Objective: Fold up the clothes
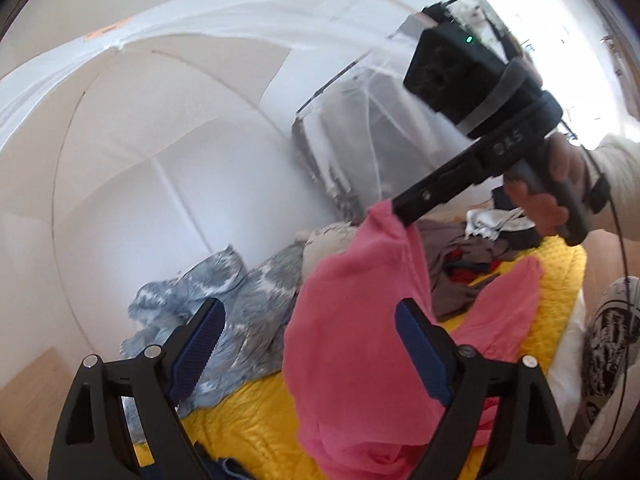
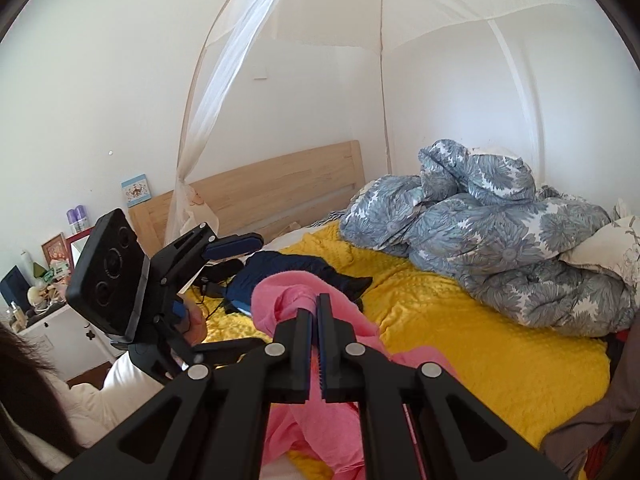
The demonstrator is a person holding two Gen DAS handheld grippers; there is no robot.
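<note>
A pink garment (image 1: 360, 340) hangs above the yellow bedspread (image 1: 248, 424). My right gripper (image 1: 400, 210) is shut on its top edge and holds it up; in the right wrist view the shut gripper (image 2: 317, 308) pinches the pink cloth (image 2: 288, 292). My left gripper (image 1: 310, 334) is open, its blue pads either side of the hanging pink cloth, not clamped. It shows in the right wrist view (image 2: 224, 248) at the left, open.
A blue-grey floral duvet (image 2: 500, 248) is heaped at the bed's far side. A pile of mixed clothes (image 1: 468, 256) lies on the bed, and a navy garment (image 2: 288, 272) near the wooden headboard (image 2: 280, 188). A white mosquito net (image 2: 224, 80) surrounds the bed.
</note>
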